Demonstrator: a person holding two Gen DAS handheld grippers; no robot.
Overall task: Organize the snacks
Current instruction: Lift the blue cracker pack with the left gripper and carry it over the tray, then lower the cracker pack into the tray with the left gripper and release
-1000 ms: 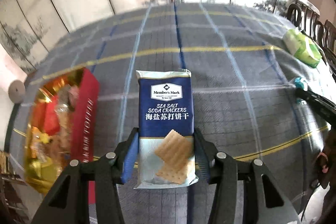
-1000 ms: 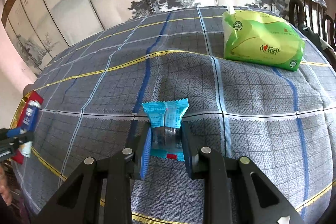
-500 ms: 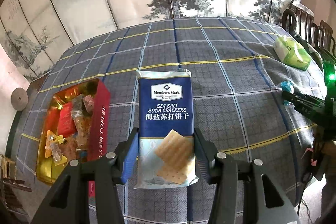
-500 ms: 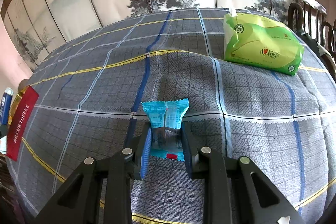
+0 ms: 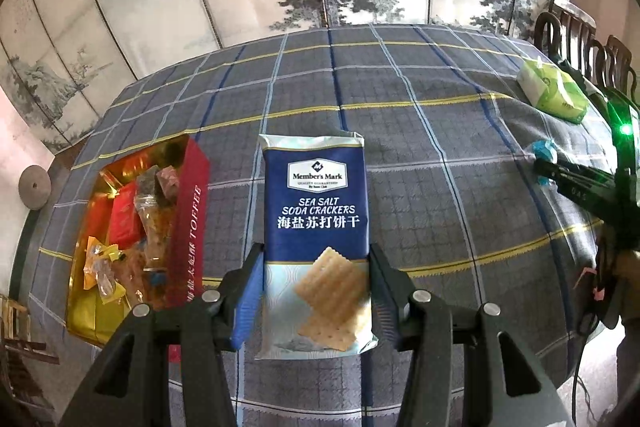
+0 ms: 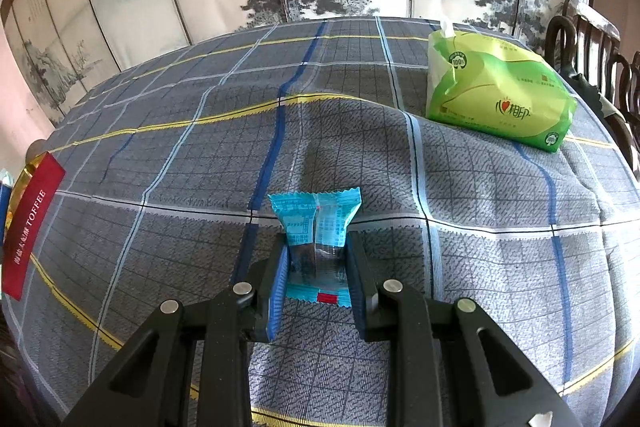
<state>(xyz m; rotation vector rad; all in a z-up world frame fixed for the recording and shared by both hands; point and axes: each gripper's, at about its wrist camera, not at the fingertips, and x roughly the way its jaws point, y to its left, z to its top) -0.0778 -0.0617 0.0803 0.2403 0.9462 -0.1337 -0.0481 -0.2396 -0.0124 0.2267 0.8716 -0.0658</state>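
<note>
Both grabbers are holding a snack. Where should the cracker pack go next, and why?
Probably swing the left gripper leftward over the red toffee box and lower the cracker pack in. Its fingers are clamped on the pack above the tablecloth, and the open box beside it already holds other snacks. The right gripper holds a blue snack packet and can follow.

The toffee box [image 6: 28, 223] is cut off by the right-wrist view's left edge.
</note>
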